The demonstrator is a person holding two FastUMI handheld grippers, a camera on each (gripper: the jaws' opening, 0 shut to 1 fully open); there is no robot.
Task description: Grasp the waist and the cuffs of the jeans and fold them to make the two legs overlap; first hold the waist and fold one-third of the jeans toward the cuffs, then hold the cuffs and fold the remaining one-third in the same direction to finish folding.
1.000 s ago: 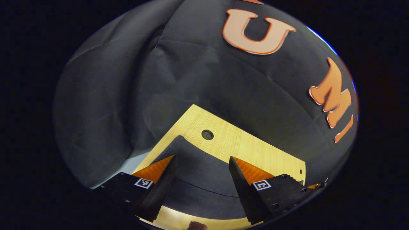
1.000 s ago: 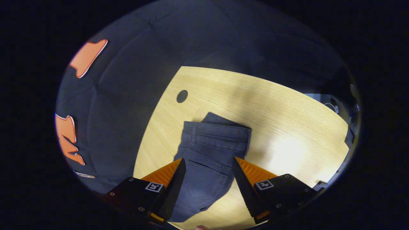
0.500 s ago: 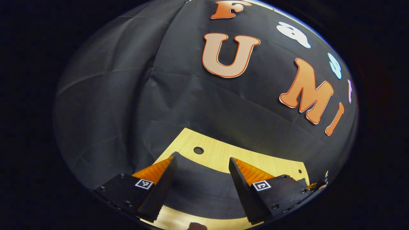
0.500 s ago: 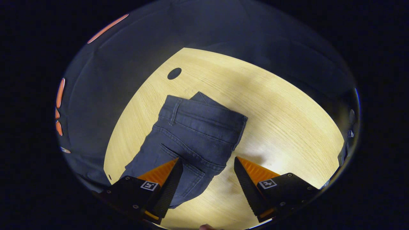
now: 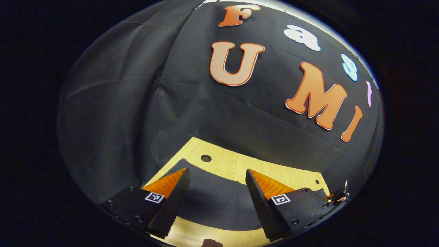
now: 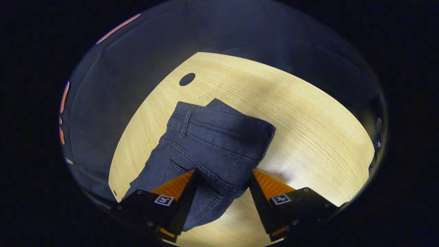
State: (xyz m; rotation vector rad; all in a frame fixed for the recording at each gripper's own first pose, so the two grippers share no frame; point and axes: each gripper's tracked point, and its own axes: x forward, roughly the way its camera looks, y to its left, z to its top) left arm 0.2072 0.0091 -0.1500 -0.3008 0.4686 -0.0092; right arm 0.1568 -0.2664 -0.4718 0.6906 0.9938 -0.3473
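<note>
both hand-held grippers, left [image 5: 216, 187] and right [image 6: 223, 187], released over jeans [image 6: 212, 144] on desk [image 6: 308, 120]; legs overlapped, next grip waist, fold 1/3.

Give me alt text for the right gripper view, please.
Dark blue jeans lie on a pale wooden table, waistband at the far end. The right claw hangs open over them, one finger over the denim, the other beside its edge. A round hole marks the table's far side.

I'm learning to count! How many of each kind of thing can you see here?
Jeans: 1
Table: 1
Grippers: 2, left gripper and right gripper
Total: 4
</note>
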